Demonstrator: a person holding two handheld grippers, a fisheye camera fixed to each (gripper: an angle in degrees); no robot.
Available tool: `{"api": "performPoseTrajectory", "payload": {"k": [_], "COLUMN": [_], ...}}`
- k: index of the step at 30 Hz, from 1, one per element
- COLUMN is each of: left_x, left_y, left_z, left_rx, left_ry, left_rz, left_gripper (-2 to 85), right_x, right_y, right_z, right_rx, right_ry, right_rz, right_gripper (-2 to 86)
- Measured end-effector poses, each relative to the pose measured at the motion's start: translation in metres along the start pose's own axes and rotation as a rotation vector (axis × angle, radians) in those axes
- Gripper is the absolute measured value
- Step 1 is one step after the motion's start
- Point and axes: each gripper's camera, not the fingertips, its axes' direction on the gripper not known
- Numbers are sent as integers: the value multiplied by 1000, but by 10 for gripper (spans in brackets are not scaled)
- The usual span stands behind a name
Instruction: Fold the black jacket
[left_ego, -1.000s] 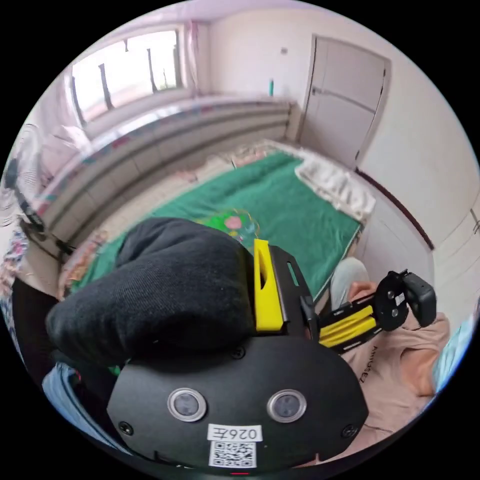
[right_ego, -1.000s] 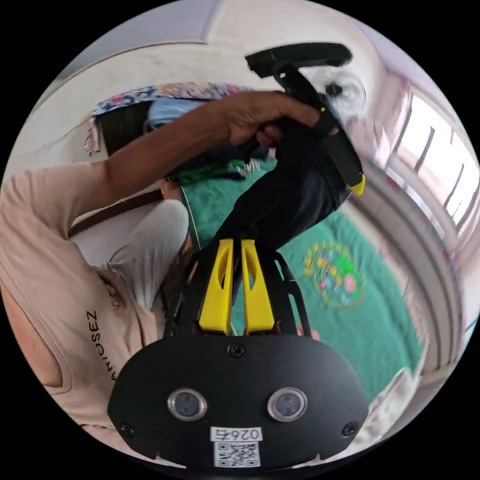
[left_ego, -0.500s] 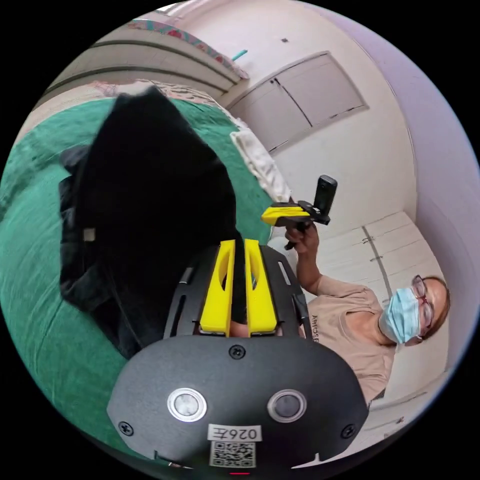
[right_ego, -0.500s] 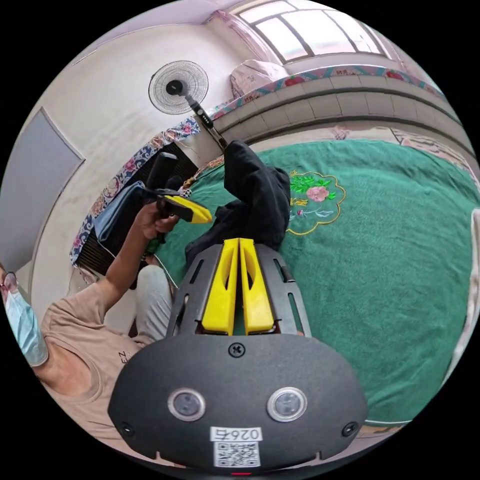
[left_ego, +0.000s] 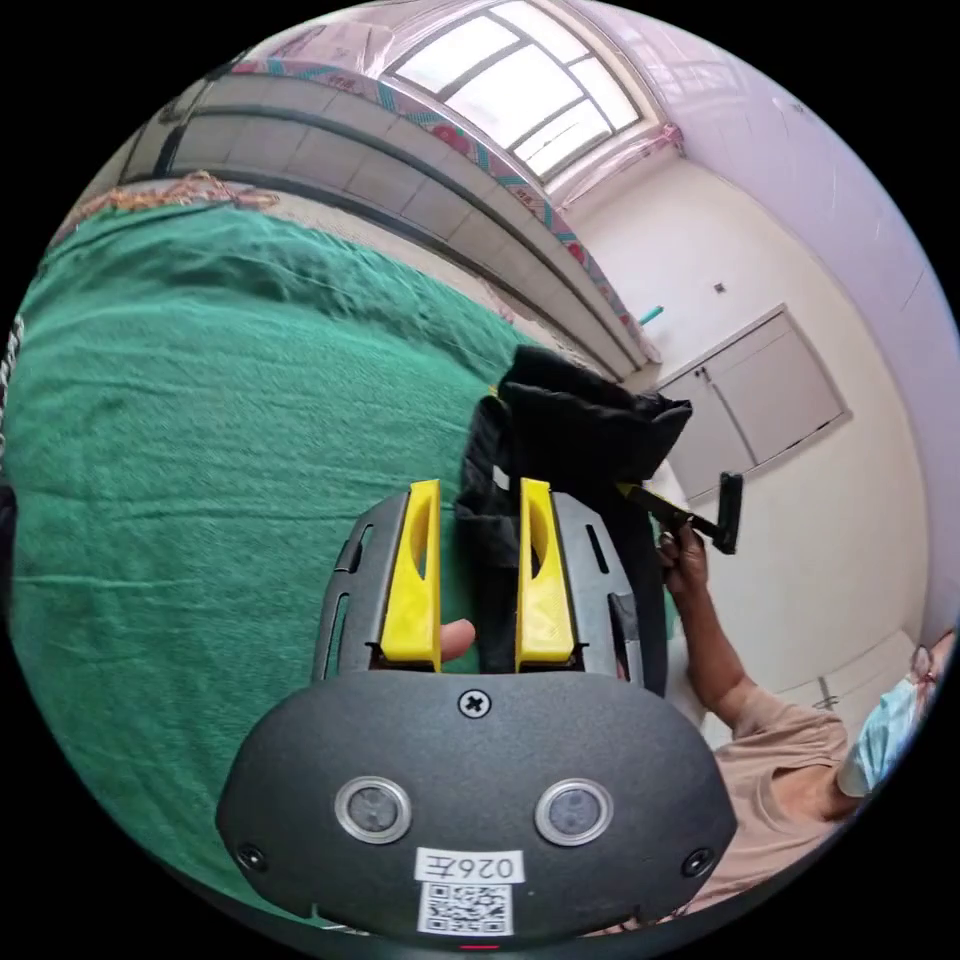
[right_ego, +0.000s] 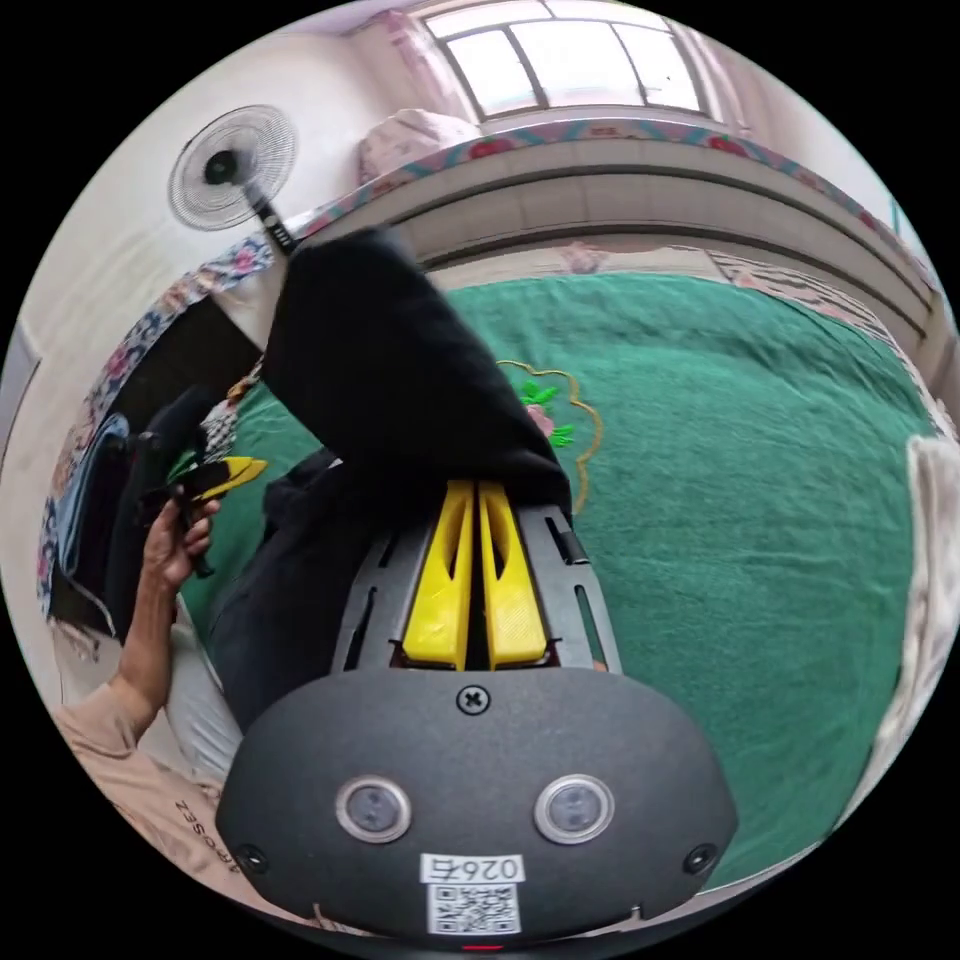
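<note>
Jacket (right_ego: 390, 370) — bunched, held up off green bed (right_ego: 760, 480), long axis running ahead of right hand-held gripper (right_ego: 478, 500), jaws clamped on its hem. Left hand-held gripper (left_ego: 480, 515) — jaws apart, black strip between, unpinched. Right nearer.

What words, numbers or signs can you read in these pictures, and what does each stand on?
"OSEZ": the end of a word printed on the shirt; its start is hidden.
Left sticker on the left housing: short code and square code, too small to read surely.
Right sticker on the right housing: the same kind, also too small.
</note>
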Motion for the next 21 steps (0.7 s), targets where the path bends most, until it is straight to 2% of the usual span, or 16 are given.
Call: {"api": "performPoseTrajectory", "payload": {"k": [2,5,8,12,15,18,21], "left_x": [3,3,1,2,2,5,19], "left_y": [1,13,29,41,54,67,71], "left_z": [10,40,66,68,77,106,100], "left_rx": [-52,-170,-227,-213,-180,-293,-336], "left_ry": [-69,13,99,82,131,298,267], "left_rz": [54,86,77,92,93,105,179], "left_gripper": [130,134,143,140,103,65,56], "right_x": [18,26,33,47,69,90,99], "right_y": [10,20,27,41,48,59,68], "right_z": [2,-1,-2,-8,-6,5,13], "right_rx": [21,56,35,29,-30,-59,-58], "right_ry": [133,264,250,234,180,93,43], "right_rz": [88,148,167,218,277,345,381], "right_gripper": [-9,-9,-9,-6,7,16,19]}}
